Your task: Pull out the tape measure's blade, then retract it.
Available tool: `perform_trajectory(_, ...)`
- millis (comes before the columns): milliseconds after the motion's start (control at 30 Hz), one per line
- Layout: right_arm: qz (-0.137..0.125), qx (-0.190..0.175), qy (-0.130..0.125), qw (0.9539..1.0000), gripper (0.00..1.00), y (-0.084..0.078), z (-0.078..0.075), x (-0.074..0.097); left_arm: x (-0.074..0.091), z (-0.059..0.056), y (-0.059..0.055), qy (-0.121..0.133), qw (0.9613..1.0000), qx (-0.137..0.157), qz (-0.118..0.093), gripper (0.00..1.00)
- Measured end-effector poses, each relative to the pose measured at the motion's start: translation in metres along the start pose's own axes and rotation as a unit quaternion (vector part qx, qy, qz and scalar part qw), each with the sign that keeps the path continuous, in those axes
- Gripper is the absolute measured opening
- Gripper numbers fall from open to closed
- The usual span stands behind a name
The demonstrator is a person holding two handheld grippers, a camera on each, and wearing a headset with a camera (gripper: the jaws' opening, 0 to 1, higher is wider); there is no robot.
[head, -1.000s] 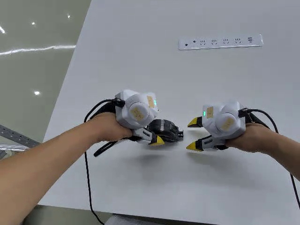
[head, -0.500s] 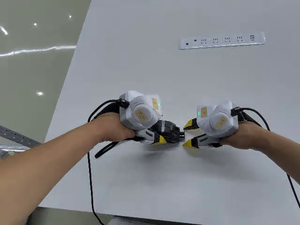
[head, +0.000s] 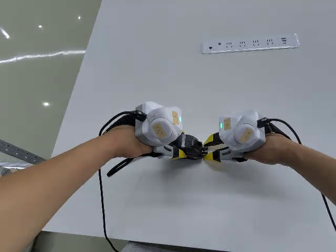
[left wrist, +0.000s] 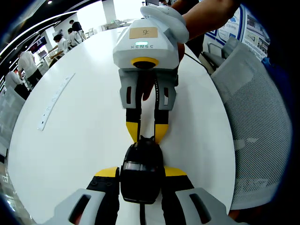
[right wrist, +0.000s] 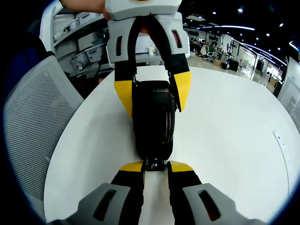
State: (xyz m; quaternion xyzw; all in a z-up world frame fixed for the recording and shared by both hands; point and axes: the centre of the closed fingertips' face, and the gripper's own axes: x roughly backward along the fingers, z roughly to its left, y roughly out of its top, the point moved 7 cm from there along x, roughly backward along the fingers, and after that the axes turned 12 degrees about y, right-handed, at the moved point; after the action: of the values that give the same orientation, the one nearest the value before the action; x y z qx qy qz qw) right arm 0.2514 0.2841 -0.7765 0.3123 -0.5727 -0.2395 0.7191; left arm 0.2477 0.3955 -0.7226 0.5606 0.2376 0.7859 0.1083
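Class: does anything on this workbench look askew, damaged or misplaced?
Nothing stands out. The left gripper clamps the black tape measure, the right gripper flanks its blade end, and the white power strip lies flat.

Bright, even overhead light. Soft, faint shadows on the white desk. Lamp glare spots on the glossy floor. Sharp focus throughout. Strong fisheye bending toward gripper-view edges.

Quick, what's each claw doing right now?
Left gripper: closed on the tape measure.
Right gripper: jaws flank the blade tip; grip cannot be told.
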Motion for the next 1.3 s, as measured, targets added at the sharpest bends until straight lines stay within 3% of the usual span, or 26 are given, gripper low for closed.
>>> perform_trajectory(933, -0.002, -0.009, 0.001, 1.0000, 0.10, -0.003, 0.003, 0.002, -0.001, 0.000, 0.001, -0.008, 0.9998, -0.017, 0.001, 0.28)
perform_trajectory(1300, 0.000, -0.015, 0.000, 0.9999, 0.10, -0.014, 0.004, 0.014, -0.001, 0.001, 0.003, -0.007, 0.9999, -0.014, 0.004, 0.28)
